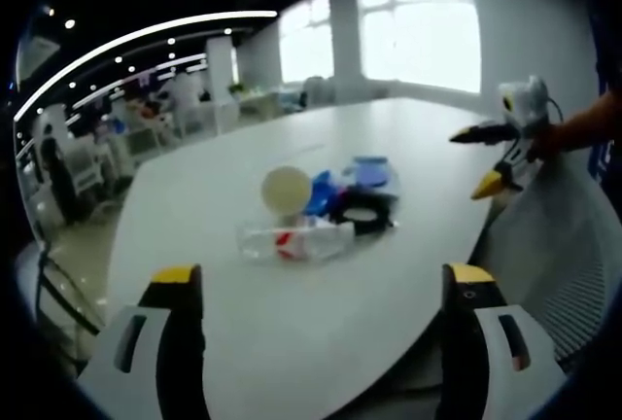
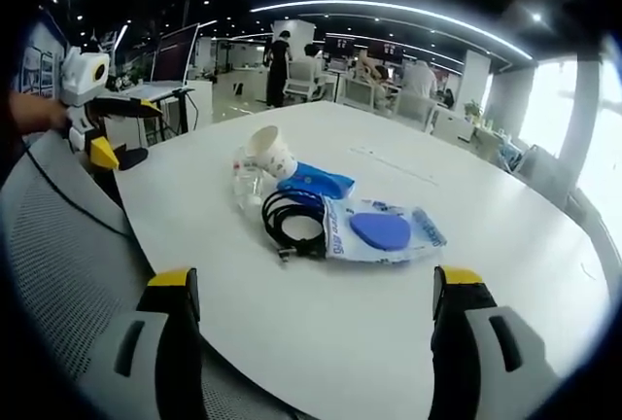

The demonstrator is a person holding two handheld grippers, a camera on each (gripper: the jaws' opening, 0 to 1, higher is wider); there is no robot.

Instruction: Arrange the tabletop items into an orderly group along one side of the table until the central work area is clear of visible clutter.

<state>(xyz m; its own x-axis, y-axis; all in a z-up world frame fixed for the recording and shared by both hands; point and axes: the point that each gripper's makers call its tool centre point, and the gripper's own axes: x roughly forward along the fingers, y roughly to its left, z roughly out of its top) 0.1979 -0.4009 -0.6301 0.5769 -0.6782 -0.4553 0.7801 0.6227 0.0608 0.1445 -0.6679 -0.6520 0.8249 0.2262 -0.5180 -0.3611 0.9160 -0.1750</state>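
Both grippers hang off the table (image 2: 505, 245) edge, touching nothing: the left gripper (image 1: 321, 289) with jaws wide apart, the right gripper (image 2: 316, 289) likewise spread. The clutter sits bunched mid-table, well in from the edges. A paper cup (image 2: 270, 152) lies tipped on its side against a clear bottle (image 1: 296, 241), whose outline is hard to make out in the right gripper view. A coiled black cable (image 2: 293, 220) partly overlaps a blue packet (image 2: 318, 183) and a clear pouch (image 2: 384, 231) with a blue oval inside; its print is illegible. A mesh chair back (image 2: 58, 245) is cut off at the rim.
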